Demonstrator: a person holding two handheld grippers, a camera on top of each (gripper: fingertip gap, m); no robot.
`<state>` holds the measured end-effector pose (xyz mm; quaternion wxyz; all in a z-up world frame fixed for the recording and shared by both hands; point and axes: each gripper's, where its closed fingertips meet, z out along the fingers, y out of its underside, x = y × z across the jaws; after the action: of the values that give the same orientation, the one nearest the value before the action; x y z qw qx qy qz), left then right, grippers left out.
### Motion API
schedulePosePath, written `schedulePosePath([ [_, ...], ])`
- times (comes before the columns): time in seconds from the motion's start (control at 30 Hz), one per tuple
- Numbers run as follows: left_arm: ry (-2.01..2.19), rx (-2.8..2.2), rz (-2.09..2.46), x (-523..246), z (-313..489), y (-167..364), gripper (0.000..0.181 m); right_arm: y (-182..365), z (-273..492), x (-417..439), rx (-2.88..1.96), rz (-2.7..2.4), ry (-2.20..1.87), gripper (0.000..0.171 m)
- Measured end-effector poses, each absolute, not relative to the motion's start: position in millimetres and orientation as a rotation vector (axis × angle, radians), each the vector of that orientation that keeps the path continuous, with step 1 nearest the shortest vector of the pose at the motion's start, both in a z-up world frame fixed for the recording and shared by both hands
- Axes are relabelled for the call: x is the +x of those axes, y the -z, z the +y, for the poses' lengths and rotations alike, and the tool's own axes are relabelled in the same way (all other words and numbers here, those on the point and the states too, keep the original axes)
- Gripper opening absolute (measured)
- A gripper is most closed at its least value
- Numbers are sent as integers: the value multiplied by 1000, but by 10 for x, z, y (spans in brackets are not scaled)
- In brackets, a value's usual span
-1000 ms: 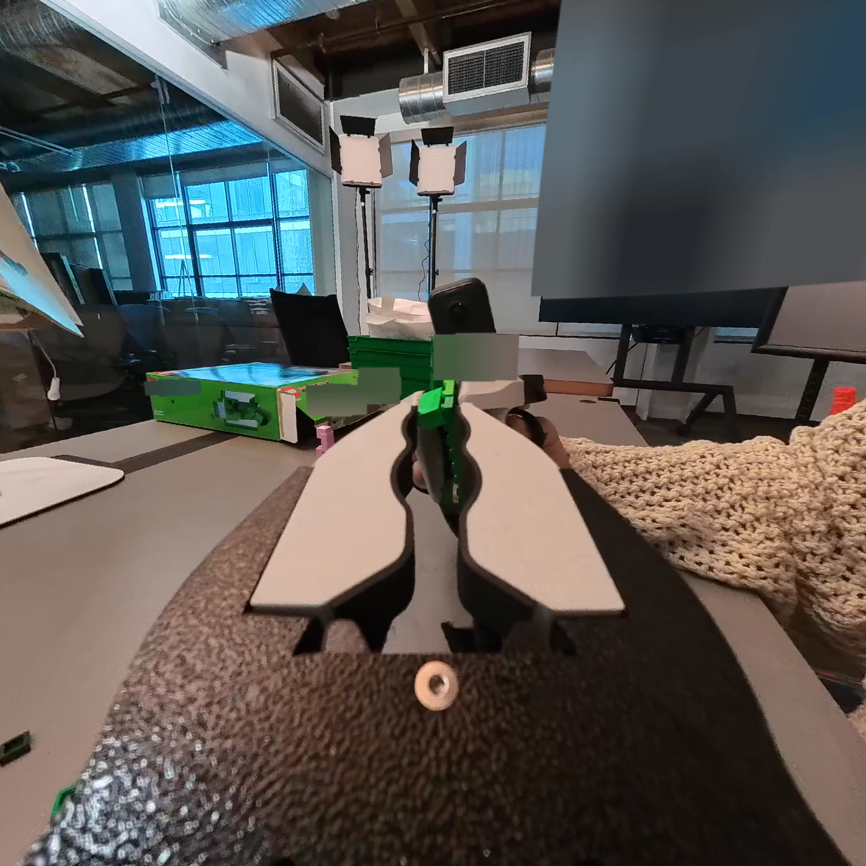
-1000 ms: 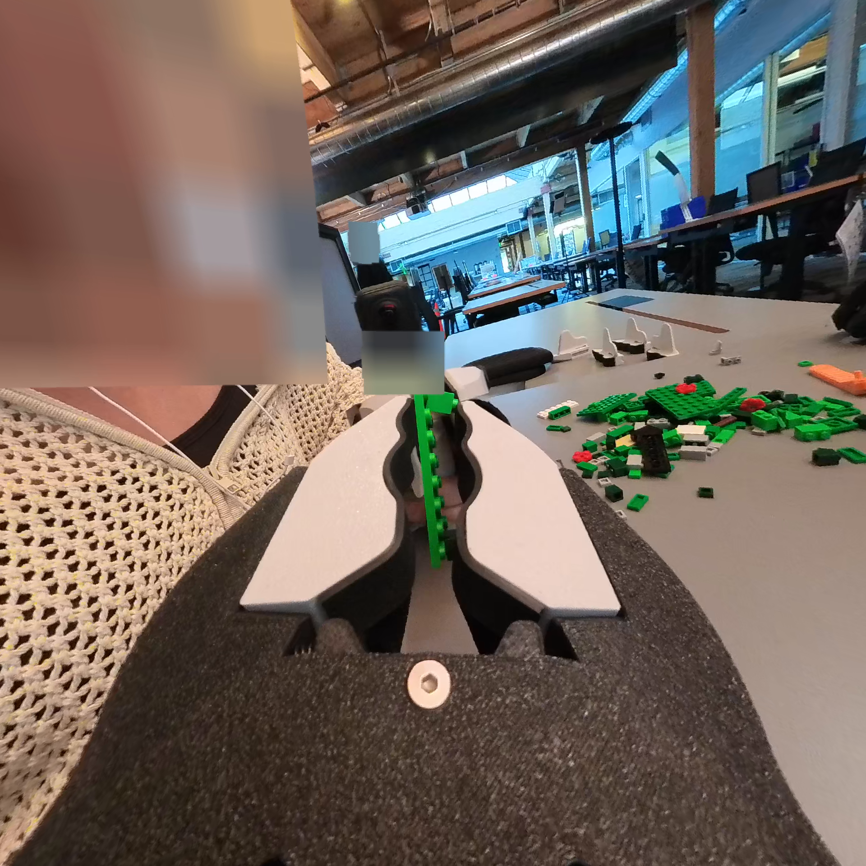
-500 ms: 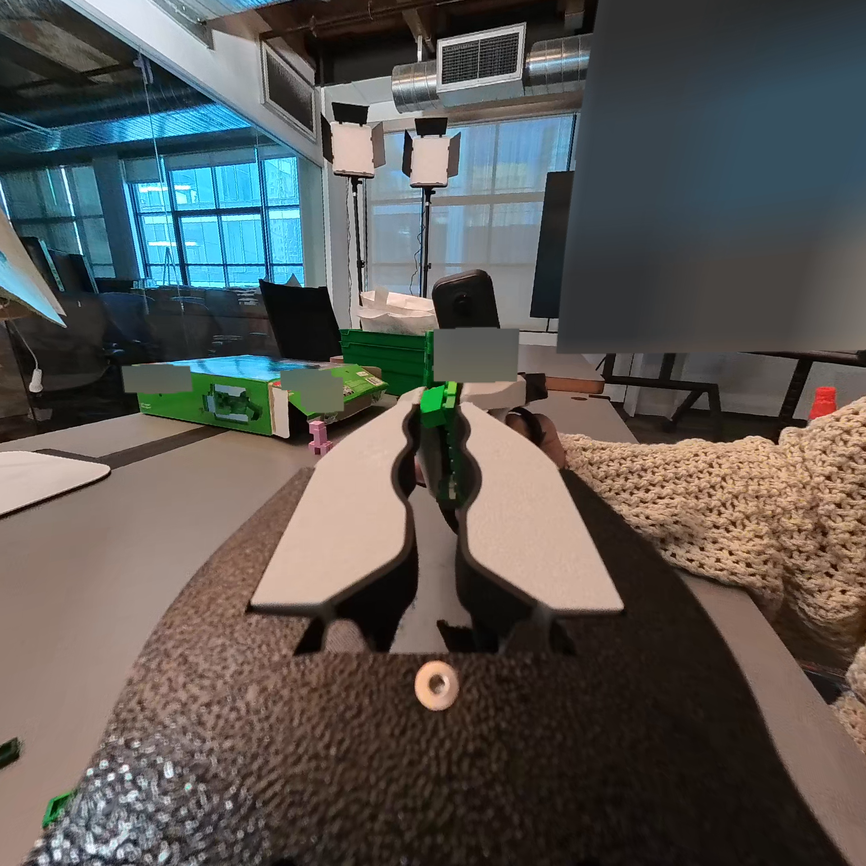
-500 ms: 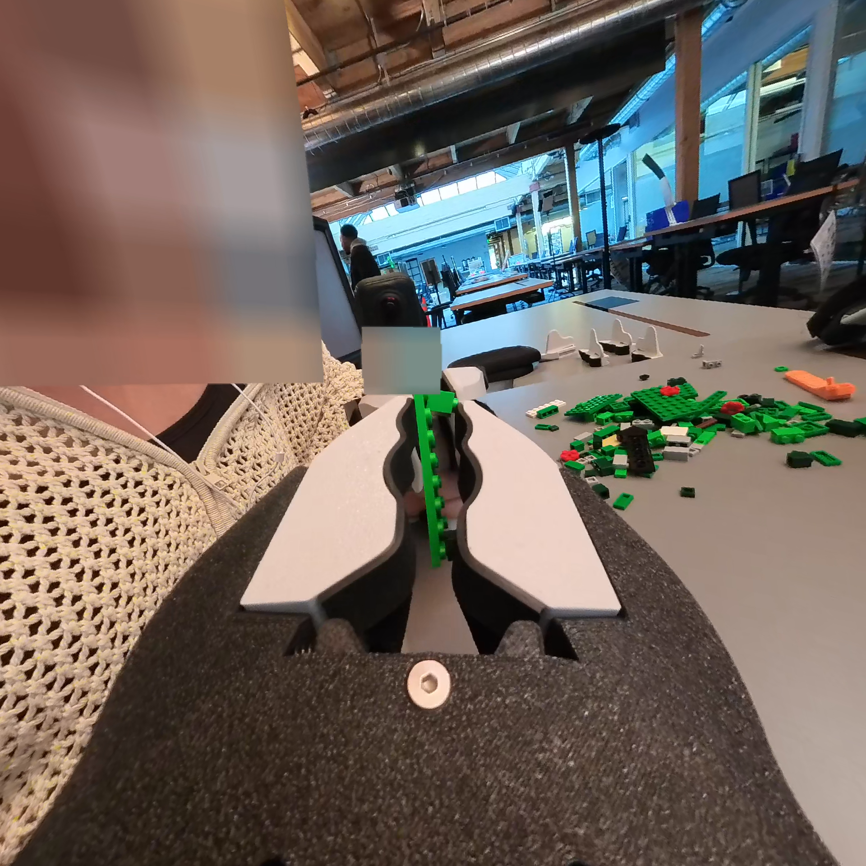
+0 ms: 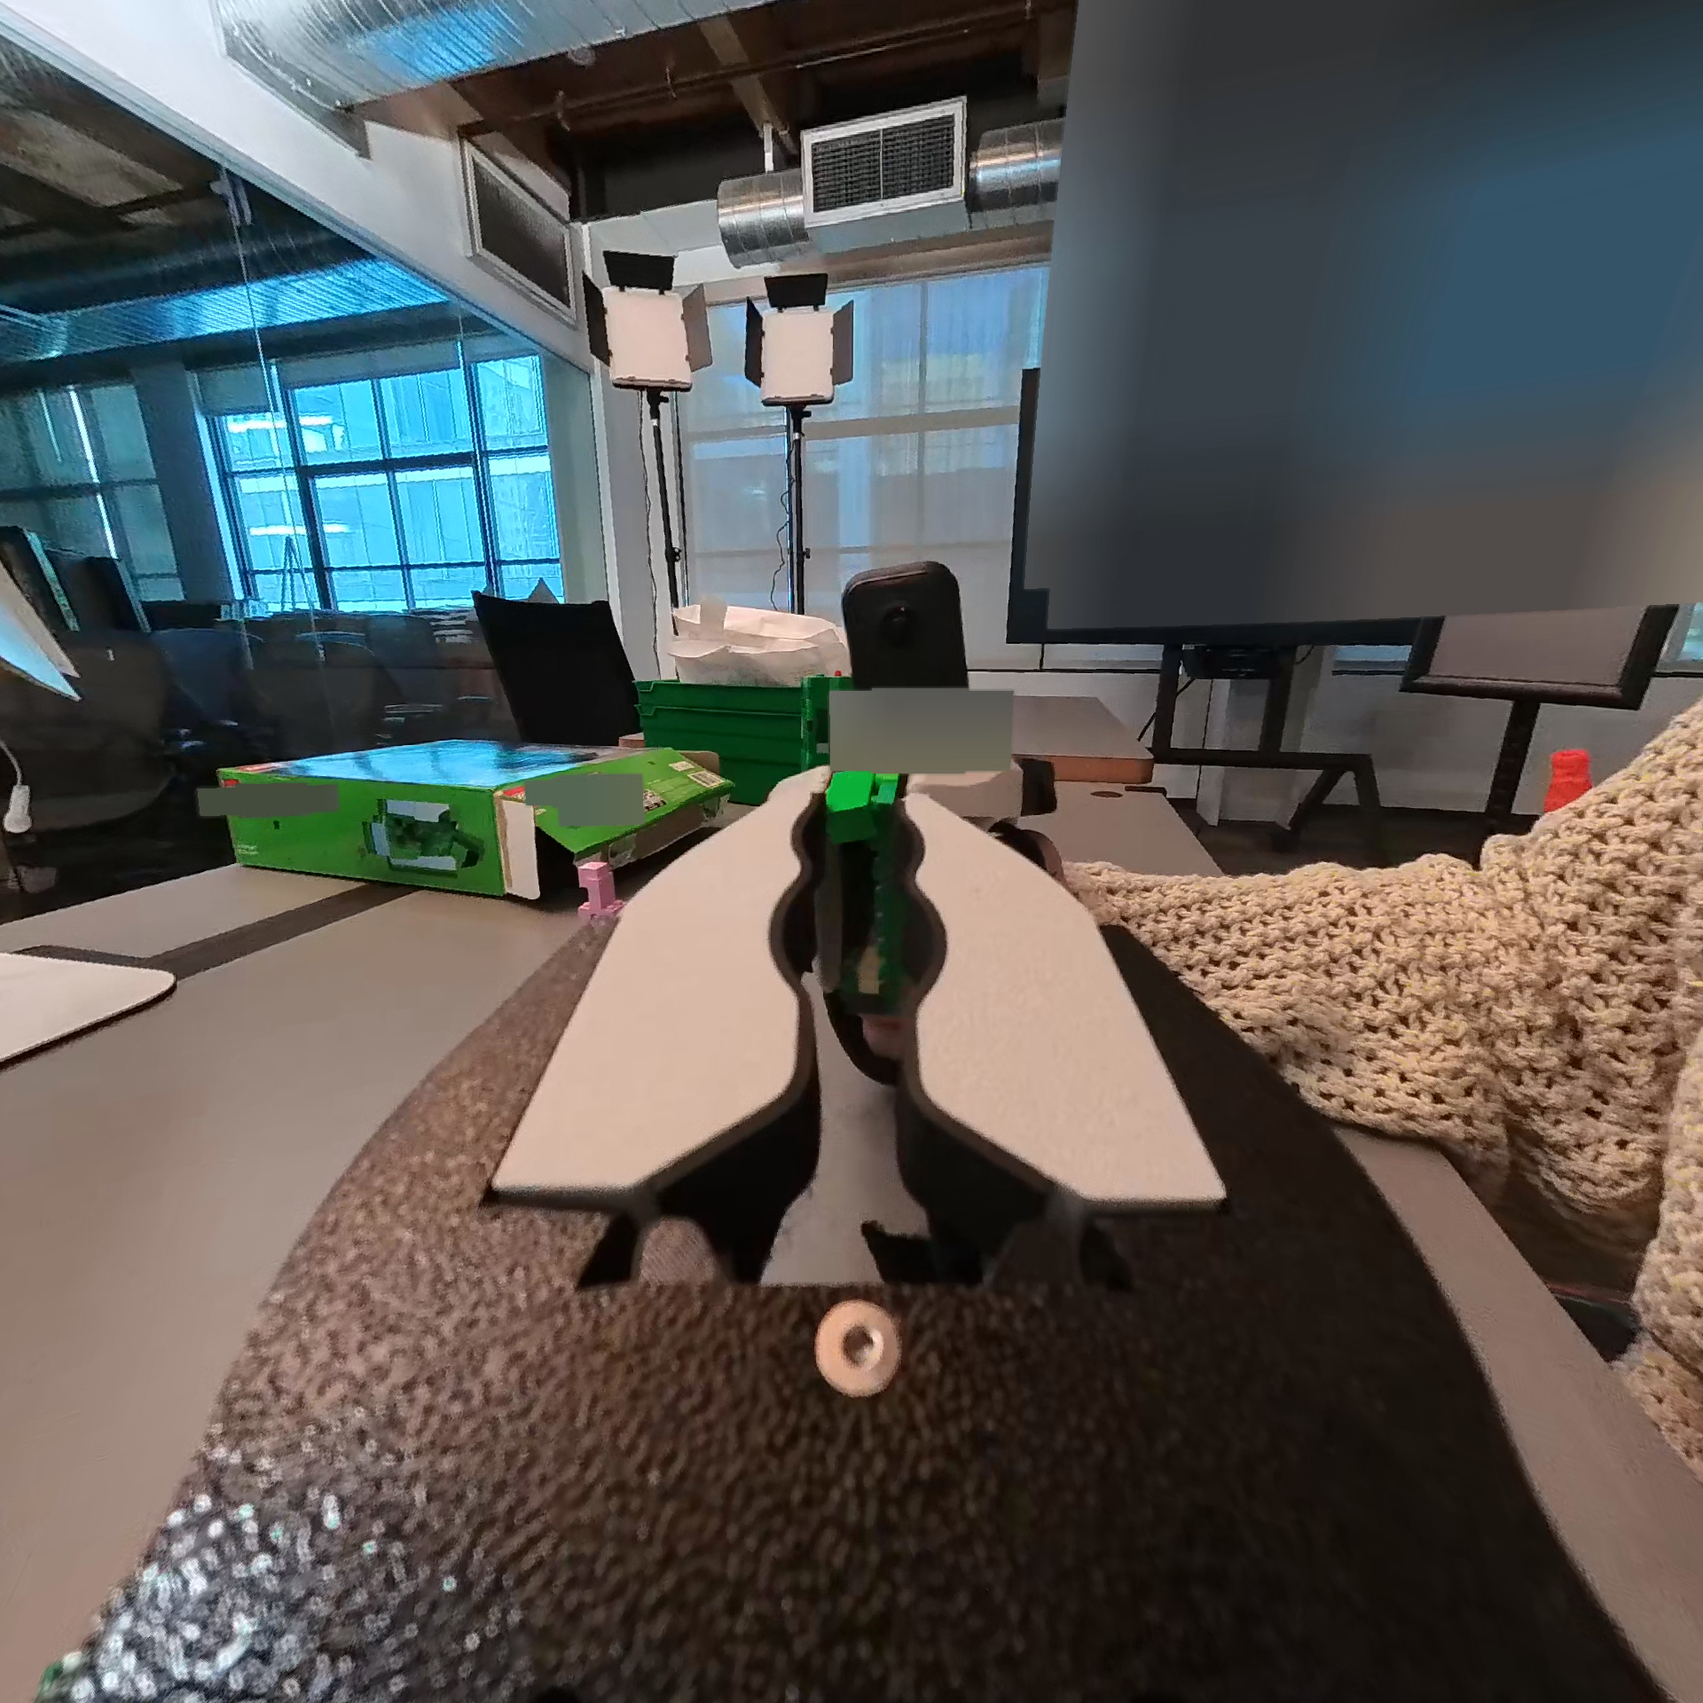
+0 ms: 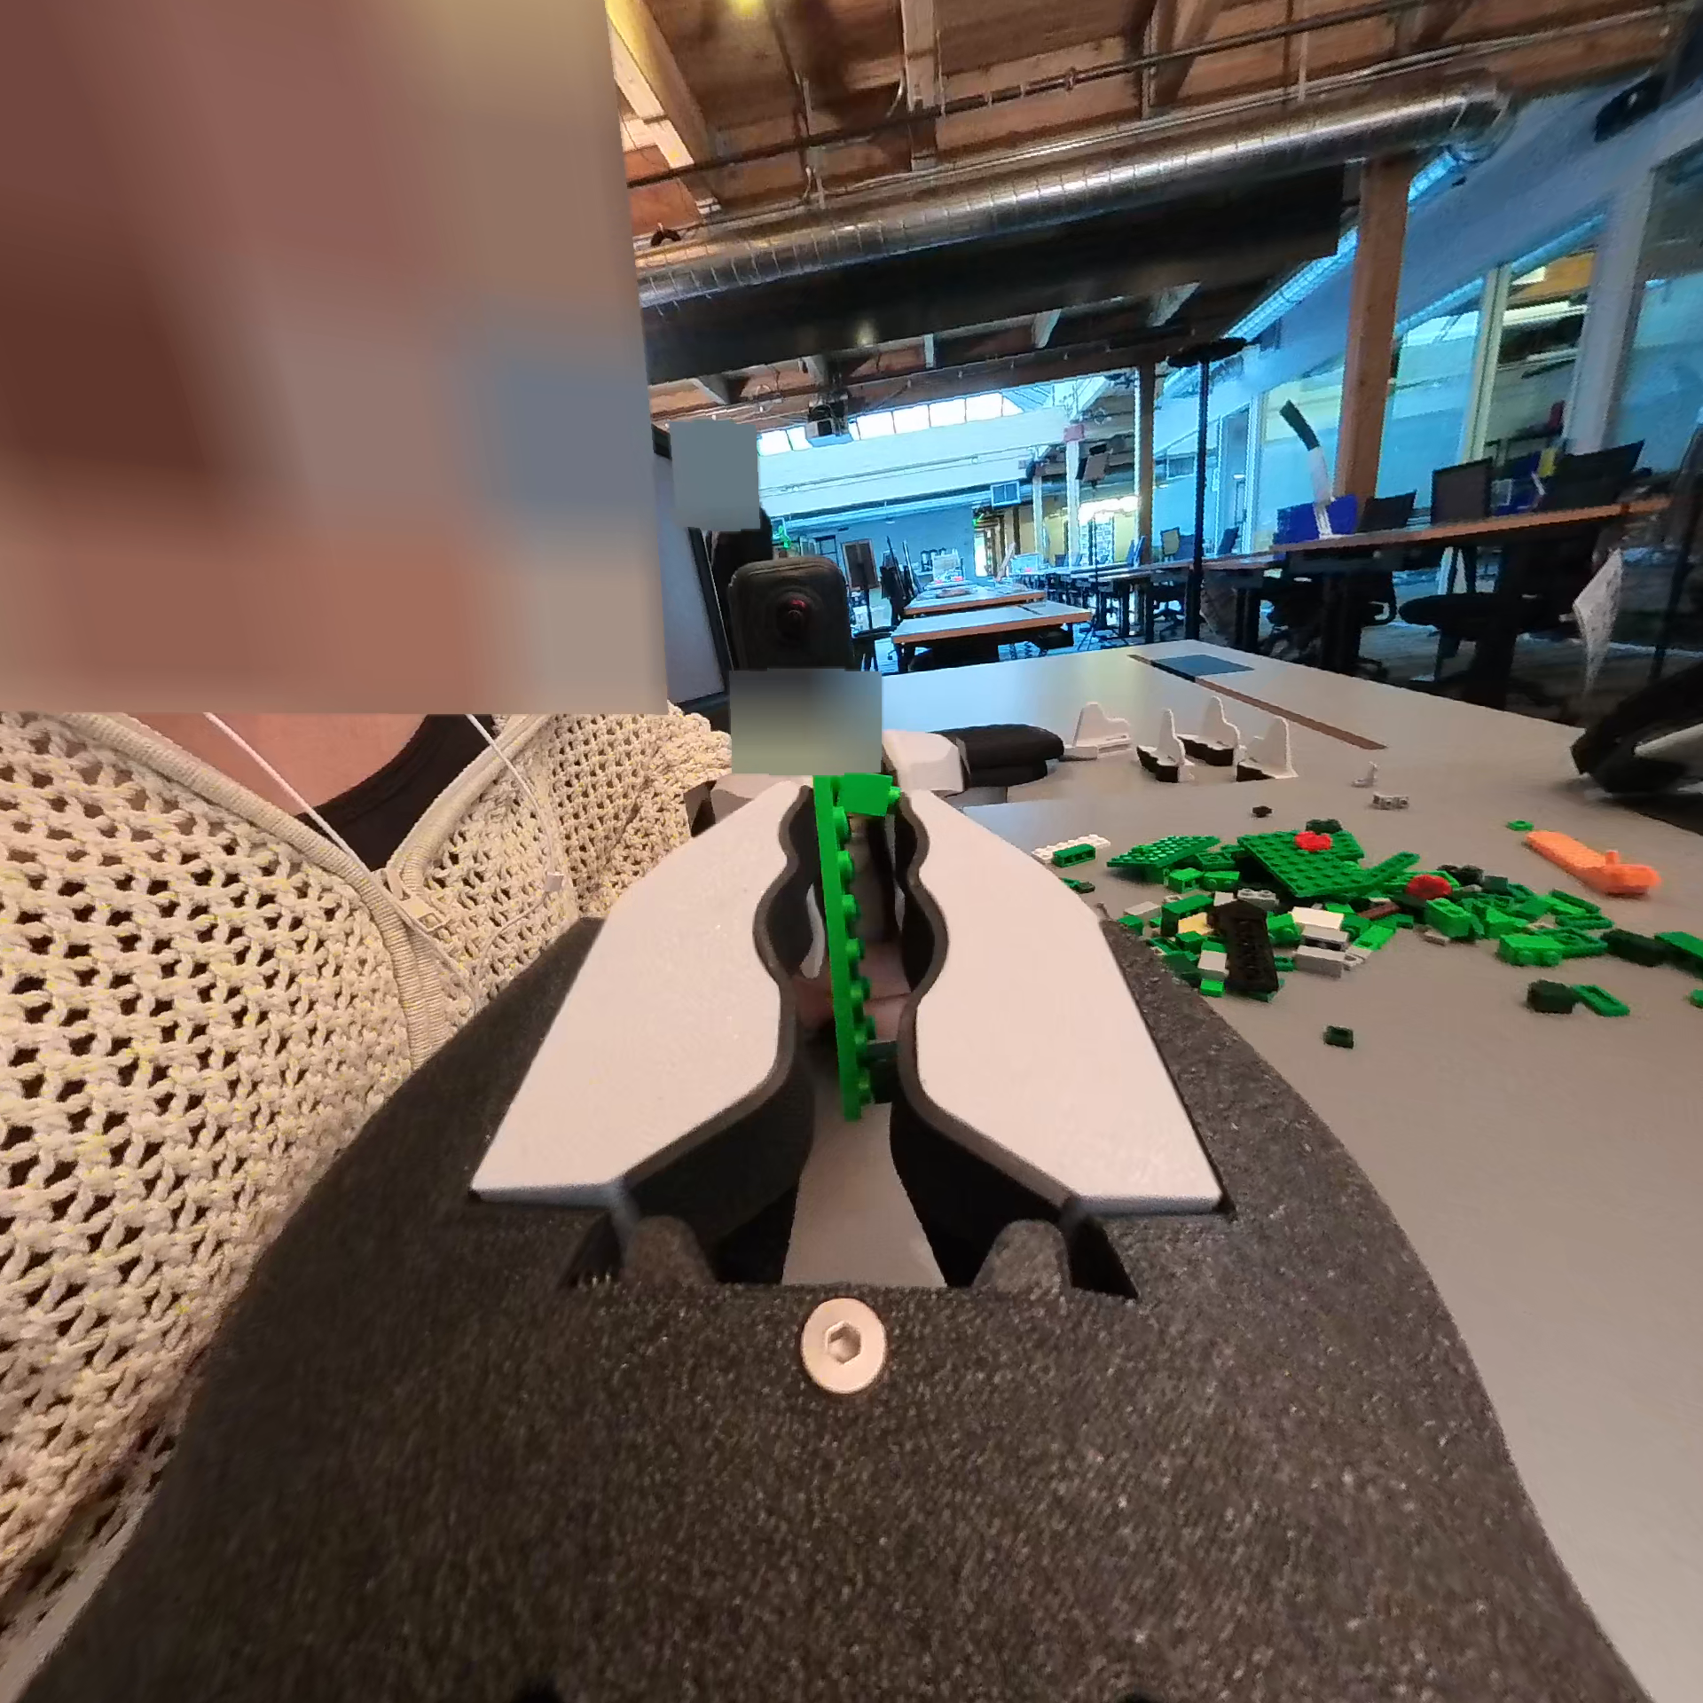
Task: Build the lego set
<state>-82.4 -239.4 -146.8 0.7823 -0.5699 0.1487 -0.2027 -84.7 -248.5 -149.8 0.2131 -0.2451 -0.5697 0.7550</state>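
A bright green lego plate assembly (image 6: 840, 949) stands on edge between my two grippers, which face each other above the grey table (image 6: 1382, 1198). My right gripper (image 6: 852, 802) is shut on it, studs facing right, with a small green brick (image 6: 871, 794) at its top. My left gripper (image 5: 864, 802) is shut on the same assembly (image 5: 866, 885) from the opposite side. The other gripper's camera shows behind the plate in each view. A pile of loose green, grey and black bricks (image 6: 1336, 894) lies on the table to the right.
An orange brick separator (image 6: 1590, 862) lies beyond the pile. Spare white gripper fingers (image 6: 1189, 746) stand farther back. A green lego box (image 5: 442, 811), green bins (image 5: 728, 737) and a pink piece (image 5: 597, 889) sit at the left view's far side. A person's knit sleeve (image 5: 1382, 968) rests at the right. Both grippers' tips are close together, under 4 cm apart.
Both grippers stay clamped on the green plate assembly. The pair has shifted only slightly, and the plate leans a little more in the right wrist view.
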Motion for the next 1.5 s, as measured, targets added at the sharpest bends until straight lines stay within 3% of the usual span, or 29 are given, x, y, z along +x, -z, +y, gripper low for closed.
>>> schedulePosePath([
  [0.37, 480, -1263, 208, -976, -2304, 1512, 13, 1530, -2378, -1012, -841, -1444, -2195, 15],
  [0.67, 406, -1422, 245, -927, -2186, 1714, 36, 1285, -2151, -920, -774, -1192, -2320, 15],
  [1.07, 392, -1496, 348, -785, -2177, 1818, 14, 1261, -2317, -943, -745, -1224, -2320, 15],
  [1.5, 527, -1463, 289, -806, -2207, 1760, 13, 1216, -2348, -990, -802, -1252, -2236, 15],
])
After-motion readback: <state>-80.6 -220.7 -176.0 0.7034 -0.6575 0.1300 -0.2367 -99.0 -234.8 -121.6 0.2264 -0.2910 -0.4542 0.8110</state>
